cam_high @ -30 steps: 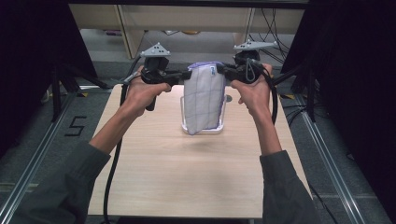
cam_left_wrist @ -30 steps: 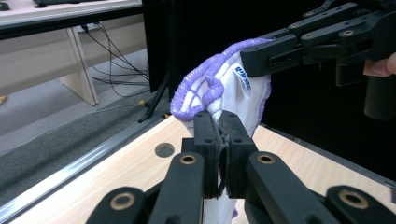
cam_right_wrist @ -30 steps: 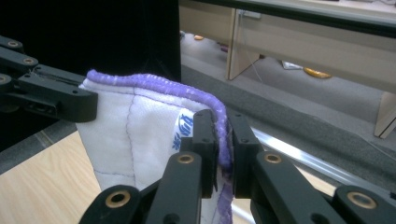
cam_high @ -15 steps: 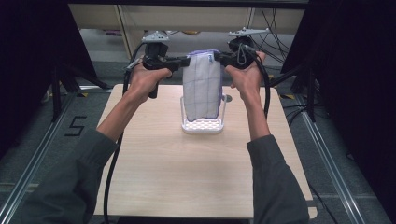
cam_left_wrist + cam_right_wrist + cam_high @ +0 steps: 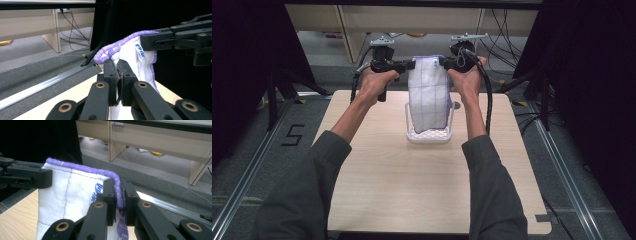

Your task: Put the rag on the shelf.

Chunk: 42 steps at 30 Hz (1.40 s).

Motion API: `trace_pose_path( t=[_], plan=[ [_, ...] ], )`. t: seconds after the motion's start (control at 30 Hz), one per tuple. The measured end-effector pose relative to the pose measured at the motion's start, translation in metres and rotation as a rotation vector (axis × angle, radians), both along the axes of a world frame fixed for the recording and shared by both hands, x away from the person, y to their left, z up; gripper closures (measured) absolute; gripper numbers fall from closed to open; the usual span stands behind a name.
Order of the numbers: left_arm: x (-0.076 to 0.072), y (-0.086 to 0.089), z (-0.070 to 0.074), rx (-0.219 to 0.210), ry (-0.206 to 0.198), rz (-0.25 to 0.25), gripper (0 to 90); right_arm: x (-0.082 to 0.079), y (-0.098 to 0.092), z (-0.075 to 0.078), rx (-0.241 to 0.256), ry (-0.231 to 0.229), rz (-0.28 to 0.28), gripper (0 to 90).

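Cloth [image 5: 428, 97] hangs over white rack [image 5: 429, 136] at far table [image 5: 377, 190] edge, lower end inside it. Left gripper [image 5: 408, 64] and right gripper [image 5: 447, 62] each clamped on 1 top corner. Cloth likely light, limp, non-fragile; purple hem [image 5: 82, 167] gives surest grip.

Lab test bay, black curtains [image 5: 247, 75], floor rails [image 5: 242, 185], loose cables [image 5: 507, 30]

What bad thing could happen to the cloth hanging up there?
The white quilted cloth with purple edging hangs from its top corners, pinched by the left gripper and right gripper. If one thin edge grip slips, the cloth could swing down sideways. Its bottom hangs in the white perforated plastic basket, so it might snag there or drag it.
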<state>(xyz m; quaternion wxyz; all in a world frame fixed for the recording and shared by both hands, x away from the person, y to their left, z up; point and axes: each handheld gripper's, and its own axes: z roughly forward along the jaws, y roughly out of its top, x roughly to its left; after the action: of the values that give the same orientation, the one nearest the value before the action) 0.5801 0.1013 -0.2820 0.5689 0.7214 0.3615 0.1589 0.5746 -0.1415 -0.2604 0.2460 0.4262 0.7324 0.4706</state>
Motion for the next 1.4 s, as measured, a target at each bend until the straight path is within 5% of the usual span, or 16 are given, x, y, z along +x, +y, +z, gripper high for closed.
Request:
trace_pose_path(
  t=[0.87,1.33,1.4],
  plan=[
    [0.023,-0.012,-0.051,0.071,0.086,0.055,85.7,0.030,0.002,-0.055,-0.029,0.103,-0.060,81.8],
    [0.022,-0.012,-0.077,0.113,0.168,0.021,83.8,0.037,0.009,-0.083,-0.155,0.258,-0.069,75.1],
    [0.023,-0.011,-0.080,0.110,0.179,0.024,82.6,0.037,0.008,-0.086,-0.157,0.251,-0.070,75.0]
  ],
)
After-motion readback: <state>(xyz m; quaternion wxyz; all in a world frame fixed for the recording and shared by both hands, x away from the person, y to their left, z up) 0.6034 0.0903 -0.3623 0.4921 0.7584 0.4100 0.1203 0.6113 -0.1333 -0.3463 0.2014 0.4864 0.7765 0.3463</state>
